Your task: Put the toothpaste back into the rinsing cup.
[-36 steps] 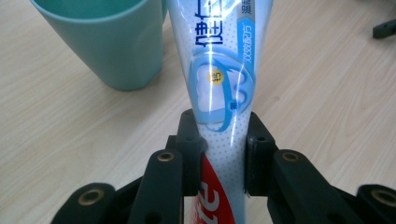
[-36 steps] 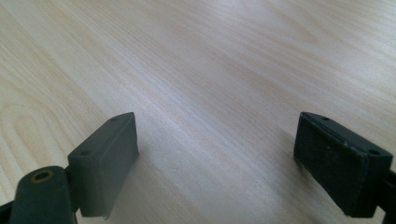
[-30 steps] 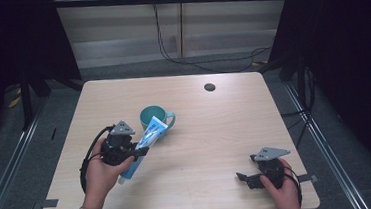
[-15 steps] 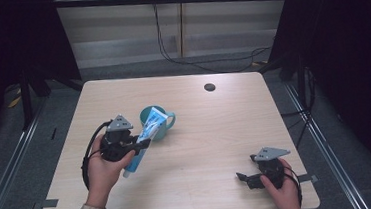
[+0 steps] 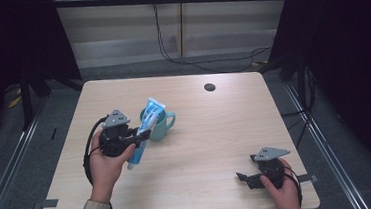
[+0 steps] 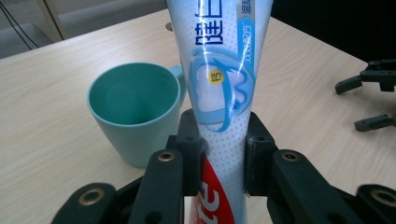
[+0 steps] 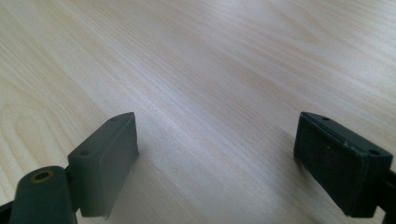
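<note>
High view: left gripper [image 5: 143, 134] fingers clamped on toothpaste tube [image 5: 145, 130], tilted against mug [image 5: 157, 124], left half of bench [image 5: 216, 132]. Right gripper [image 5: 245, 177] near right front corner.
Left gripper view: tube pinched, mug just behind.
Right gripper view: fingers [image 7: 105, 158] apart over bare bench.

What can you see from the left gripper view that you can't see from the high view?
Left gripper view alone: the mug's hollow inside and the toothpaste tube's print up close, pinched by the left tool.

High view alone: the person's hands, the dark round hole in the table, the floor around it.

Both: tube, mug, table, and the right tool, open.
</note>
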Tool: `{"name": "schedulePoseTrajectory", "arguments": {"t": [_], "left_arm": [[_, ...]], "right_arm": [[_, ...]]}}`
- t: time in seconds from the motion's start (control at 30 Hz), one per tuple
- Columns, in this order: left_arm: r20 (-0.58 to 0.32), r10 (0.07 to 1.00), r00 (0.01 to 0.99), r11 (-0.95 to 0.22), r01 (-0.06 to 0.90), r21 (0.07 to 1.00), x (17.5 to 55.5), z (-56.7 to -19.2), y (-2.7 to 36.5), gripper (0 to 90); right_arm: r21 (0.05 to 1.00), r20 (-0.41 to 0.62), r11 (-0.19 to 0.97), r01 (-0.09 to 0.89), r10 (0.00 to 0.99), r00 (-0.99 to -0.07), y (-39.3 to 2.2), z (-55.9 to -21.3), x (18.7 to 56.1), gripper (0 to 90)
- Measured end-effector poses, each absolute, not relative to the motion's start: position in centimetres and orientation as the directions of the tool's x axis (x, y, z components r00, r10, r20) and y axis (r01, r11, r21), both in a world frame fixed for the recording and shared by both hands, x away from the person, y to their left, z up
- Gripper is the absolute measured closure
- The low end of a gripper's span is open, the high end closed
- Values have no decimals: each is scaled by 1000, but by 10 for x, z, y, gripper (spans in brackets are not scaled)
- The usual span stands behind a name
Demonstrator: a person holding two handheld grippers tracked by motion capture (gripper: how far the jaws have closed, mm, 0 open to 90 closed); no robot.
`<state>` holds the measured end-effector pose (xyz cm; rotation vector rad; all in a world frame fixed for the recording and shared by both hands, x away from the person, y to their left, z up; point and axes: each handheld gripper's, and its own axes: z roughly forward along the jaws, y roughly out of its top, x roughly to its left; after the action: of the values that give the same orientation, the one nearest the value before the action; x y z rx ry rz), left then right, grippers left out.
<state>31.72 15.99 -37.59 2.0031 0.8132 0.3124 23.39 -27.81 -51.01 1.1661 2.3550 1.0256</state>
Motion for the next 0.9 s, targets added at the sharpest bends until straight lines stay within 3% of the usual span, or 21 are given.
{"name": "schedulePoseTrajectory", "arguments": {"t": [0.9], "left_arm": [[-94, 698, 710, -272, 385, 882, 334, -357, 149, 733]], "right_arm": [[722, 30, 409, 558, 787, -616, -278, -510, 234, 132]]}}
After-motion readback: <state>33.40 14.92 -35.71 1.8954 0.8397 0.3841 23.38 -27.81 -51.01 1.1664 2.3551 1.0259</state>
